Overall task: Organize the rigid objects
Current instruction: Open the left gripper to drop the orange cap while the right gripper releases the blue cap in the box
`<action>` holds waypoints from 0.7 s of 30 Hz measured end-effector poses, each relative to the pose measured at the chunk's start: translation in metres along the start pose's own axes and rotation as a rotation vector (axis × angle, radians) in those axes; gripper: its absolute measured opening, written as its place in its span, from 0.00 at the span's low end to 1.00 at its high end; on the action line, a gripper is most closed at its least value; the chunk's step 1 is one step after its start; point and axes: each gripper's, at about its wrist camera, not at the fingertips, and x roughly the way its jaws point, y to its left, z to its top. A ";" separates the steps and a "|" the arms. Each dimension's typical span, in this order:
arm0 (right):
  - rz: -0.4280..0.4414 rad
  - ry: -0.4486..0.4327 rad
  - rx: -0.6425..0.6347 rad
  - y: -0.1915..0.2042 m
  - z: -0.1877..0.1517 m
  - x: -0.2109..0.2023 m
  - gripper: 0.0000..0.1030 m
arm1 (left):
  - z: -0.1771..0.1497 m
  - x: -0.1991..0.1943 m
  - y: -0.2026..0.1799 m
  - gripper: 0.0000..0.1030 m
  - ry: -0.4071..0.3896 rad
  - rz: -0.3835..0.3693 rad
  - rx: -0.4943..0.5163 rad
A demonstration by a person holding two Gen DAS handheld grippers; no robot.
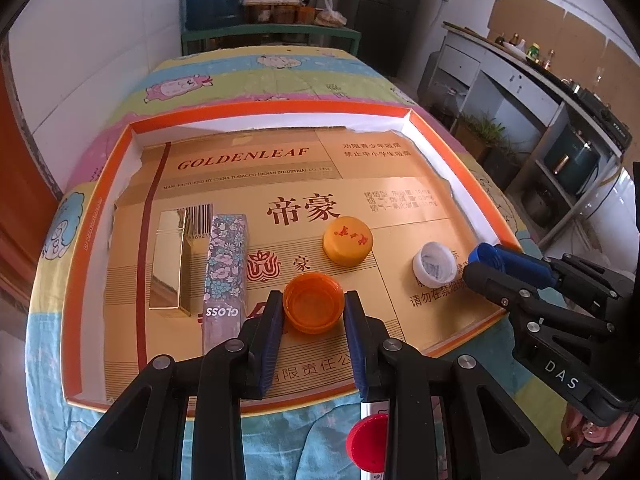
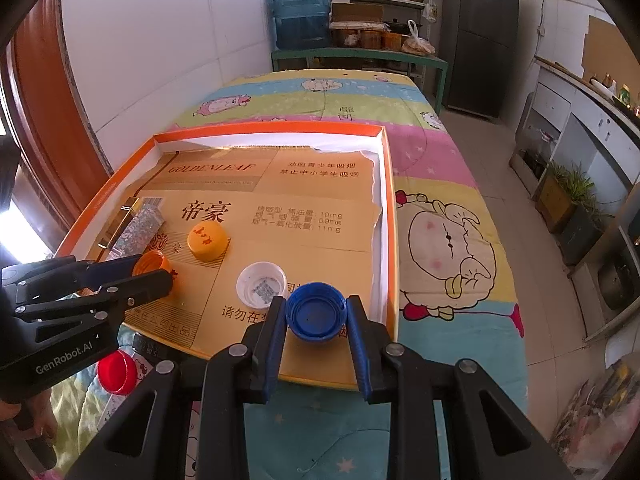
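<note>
Left gripper point(image 1: 313, 308): fingers clasp an upturned orange plastic bottle cap point(image 1: 313, 303) over the tray's near edge.
Right gripper point(image 2: 316, 316): fingers clasp an upturned blue plastic bottle cap point(image 2: 316, 315) over the near right corner.
Tray: shallow orange-rimmed cardboard box point(image 1: 96, 200) holding a yellow cap point(image 1: 348, 241) and a white cap point(image 1: 435, 267).

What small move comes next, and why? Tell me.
Probably lower both claws and open them. The left claw grips the orange cap and the right claw the blue cap, both open side up over the tray, near the yellow cap and white cap already lying there.
</note>
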 end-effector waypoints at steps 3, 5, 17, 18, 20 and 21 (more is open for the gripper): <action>-0.001 -0.002 0.000 0.000 0.000 0.000 0.29 | -0.001 -0.001 0.000 0.30 -0.005 -0.008 -0.010; -0.002 -0.006 -0.001 0.000 0.000 0.000 0.29 | -0.001 -0.001 0.001 0.30 -0.012 -0.014 -0.014; -0.008 -0.020 -0.008 0.001 -0.001 0.002 0.30 | -0.002 -0.015 0.012 0.39 -0.078 -0.044 -0.063; -0.009 -0.021 -0.008 0.000 -0.001 0.002 0.30 | -0.002 -0.017 0.012 0.39 -0.082 -0.046 -0.066; -0.009 -0.023 -0.008 0.001 -0.001 0.001 0.30 | -0.003 -0.020 0.014 0.40 -0.089 -0.046 -0.072; -0.009 -0.024 -0.008 0.001 -0.001 0.001 0.30 | -0.003 -0.021 0.014 0.40 -0.090 -0.046 -0.074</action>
